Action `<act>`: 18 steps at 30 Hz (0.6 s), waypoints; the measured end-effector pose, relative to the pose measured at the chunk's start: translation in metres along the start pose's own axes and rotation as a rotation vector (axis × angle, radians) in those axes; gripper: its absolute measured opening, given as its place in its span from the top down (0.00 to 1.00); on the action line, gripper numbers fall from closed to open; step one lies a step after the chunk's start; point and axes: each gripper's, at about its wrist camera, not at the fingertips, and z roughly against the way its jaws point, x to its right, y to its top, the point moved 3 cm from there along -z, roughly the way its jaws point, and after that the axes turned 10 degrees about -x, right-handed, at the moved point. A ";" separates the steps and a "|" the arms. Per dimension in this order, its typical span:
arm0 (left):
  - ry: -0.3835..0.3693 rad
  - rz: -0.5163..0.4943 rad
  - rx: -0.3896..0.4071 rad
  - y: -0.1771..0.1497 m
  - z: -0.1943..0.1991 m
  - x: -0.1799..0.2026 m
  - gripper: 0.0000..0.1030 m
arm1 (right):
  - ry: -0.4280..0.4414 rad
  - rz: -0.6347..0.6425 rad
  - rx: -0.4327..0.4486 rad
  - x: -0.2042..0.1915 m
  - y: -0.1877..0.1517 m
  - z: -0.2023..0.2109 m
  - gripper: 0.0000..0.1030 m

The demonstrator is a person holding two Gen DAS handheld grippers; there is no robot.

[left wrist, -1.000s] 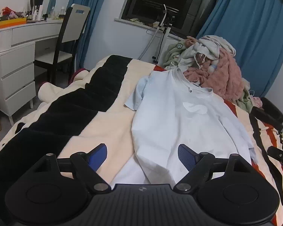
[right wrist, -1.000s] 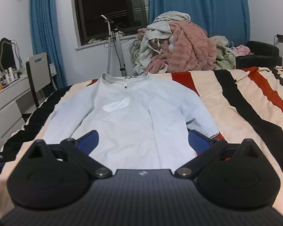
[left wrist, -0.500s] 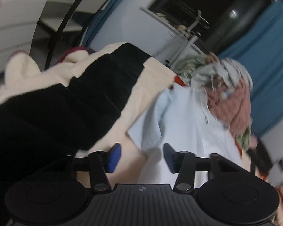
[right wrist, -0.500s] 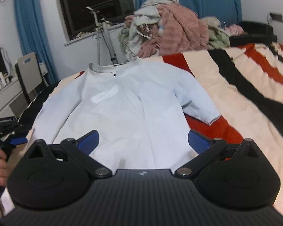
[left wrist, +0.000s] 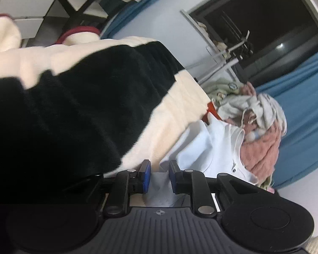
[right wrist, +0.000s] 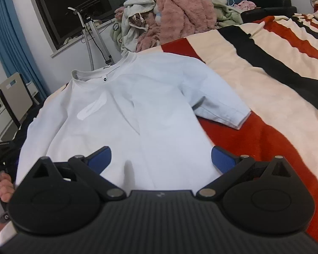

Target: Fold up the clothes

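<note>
Your left gripper (left wrist: 159, 176) has its jaws closing, with a white fold of the shirt (left wrist: 209, 148) between the blue pads; a gap shows on each side of the cloth, so they are not yet pressing it. That gripper sits rolled, low at the shirt's sleeve side, where the shirt meets the black and cream bands of the blanket (left wrist: 78, 114). Your right gripper (right wrist: 160, 159) has its jaws spread wide and empty, hanging just over the shirt's hem. The shirt (right wrist: 125, 114) lies flat on the bed, front up, collar away from you, one short sleeve out over a red stripe of the blanket (right wrist: 265, 97). Your left hand (right wrist: 0, 192) shows at the lower left edge of the right view, wrapped round its gripper's handle. Beyond the collar a pile of clothes (right wrist: 169, 17) is heaped against blue curtains (right wrist: 8, 42) and a dark window (right wrist: 74, 6).
</note>
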 end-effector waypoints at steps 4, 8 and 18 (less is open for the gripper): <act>0.072 -0.238 -0.006 0.001 -0.008 0.038 0.91 | 0.015 0.015 0.004 -0.006 0.001 0.001 0.01; 0.105 -0.595 0.049 -0.022 -0.009 0.103 0.93 | 0.017 -0.003 0.014 -0.003 0.002 0.003 0.01; 0.170 -0.973 -0.155 -0.129 -0.079 0.174 0.91 | 0.002 -0.035 0.044 0.006 0.008 0.008 0.01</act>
